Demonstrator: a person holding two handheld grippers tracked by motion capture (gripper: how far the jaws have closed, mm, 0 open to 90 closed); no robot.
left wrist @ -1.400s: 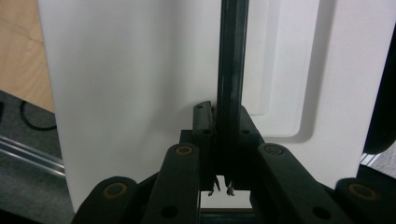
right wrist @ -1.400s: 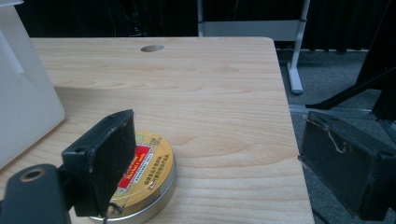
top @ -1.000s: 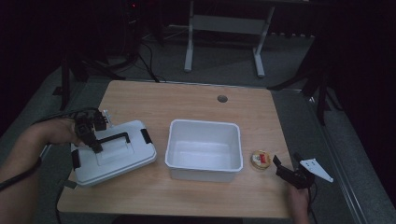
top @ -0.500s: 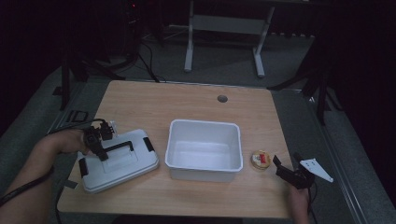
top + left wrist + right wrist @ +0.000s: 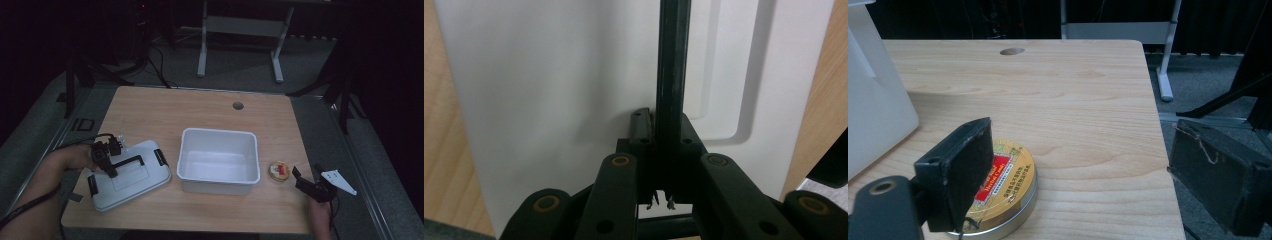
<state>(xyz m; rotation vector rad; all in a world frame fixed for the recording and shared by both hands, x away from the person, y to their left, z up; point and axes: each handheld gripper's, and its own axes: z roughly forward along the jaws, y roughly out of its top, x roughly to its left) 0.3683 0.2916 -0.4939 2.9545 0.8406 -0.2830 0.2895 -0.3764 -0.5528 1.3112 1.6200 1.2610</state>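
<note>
At the left of the surface [image 5: 200,110], the black handle [image 5: 671,75] of the white lid [image 5: 131,175] is clamped by the jaws of the left gripper [image 5: 106,162]. The white tub [image 5: 219,161] is placed centrally. Near the small round tin [image 5: 279,171], the right gripper [image 5: 305,182] is held with jaws wide apart.

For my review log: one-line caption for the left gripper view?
Left gripper shut on the lid's black handle.

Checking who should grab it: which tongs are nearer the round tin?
Right. The right tongs sit open just beside the round tin; the left tongs grip the lid handle beyond the tub.
</note>
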